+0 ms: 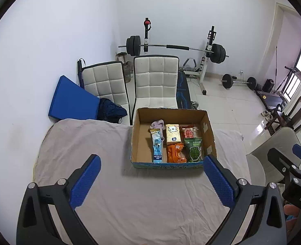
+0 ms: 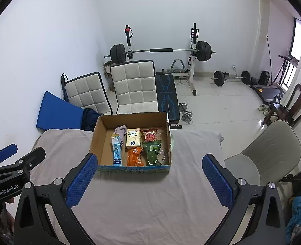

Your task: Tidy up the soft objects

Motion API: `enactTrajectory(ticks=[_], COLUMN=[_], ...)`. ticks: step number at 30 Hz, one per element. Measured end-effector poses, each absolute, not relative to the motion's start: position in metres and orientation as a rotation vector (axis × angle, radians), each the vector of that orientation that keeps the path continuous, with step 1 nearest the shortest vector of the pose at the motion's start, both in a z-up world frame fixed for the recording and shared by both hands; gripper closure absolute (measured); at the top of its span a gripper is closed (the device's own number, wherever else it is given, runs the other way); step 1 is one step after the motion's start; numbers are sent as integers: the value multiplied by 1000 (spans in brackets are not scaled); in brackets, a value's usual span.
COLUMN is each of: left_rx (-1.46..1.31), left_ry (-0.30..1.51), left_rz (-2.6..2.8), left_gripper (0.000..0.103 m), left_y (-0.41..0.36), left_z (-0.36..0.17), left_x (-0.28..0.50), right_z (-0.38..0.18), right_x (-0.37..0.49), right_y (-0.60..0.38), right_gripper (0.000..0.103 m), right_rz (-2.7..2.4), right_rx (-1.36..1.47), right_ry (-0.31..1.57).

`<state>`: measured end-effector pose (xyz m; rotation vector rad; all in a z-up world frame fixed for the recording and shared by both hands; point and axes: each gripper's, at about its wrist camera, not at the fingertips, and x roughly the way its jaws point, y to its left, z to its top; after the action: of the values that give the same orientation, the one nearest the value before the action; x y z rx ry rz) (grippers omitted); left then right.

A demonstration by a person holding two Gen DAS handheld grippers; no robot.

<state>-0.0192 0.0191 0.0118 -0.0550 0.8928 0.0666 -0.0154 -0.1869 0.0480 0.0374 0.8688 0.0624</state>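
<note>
An open cardboard box (image 1: pixel 208 130) (image 2: pixel 95 136) stands on the cloth-covered table (image 1: pixel 130 204) (image 2: pixel 150 204). Inside lie a blue packet (image 1: pixel 157 147) (image 2: pixel 116 151), a pale purple cloth (image 1: pixel 157 125) (image 2: pixel 121 130), a cream tissue pack (image 1: pixel 172 134) (image 2: pixel 133 138), an orange packet (image 1: pixel 176 153) (image 2: pixel 135 157), a red snack bag (image 1: pixel 188 132) (image 2: pixel 150 135) and a green snack bag (image 1: pixel 194 150) (image 2: pixel 152 153). My left gripper (image 1: pixel 151 173) is open and empty, short of the box. My right gripper (image 2: pixel 149 173) is open and empty, also short of the box.
Two white padded chairs (image 1: pixel 155 81) (image 2: pixel 134 85) stand behind the table, with a blue cushion (image 1: pixel 71 100) at the left. A beige chair (image 2: pixel 272 149) stands right of the table. A barbell rack (image 1: pixel 175 48) and weights fill the back of the room.
</note>
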Motion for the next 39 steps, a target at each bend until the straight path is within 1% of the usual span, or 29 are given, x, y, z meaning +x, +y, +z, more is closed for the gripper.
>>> enactTrajectory(ticks=[39], left_rx=[-45], left_ry=[886], left_rz=[74], left_gripper=[0], left_y=[21], left_z=[13], left_x=[-20], right_z=[52], right_x=[-14], right_y=[-193], right_gripper=[0], right_rz=[26], right_rx=[24], right_ry=[860])
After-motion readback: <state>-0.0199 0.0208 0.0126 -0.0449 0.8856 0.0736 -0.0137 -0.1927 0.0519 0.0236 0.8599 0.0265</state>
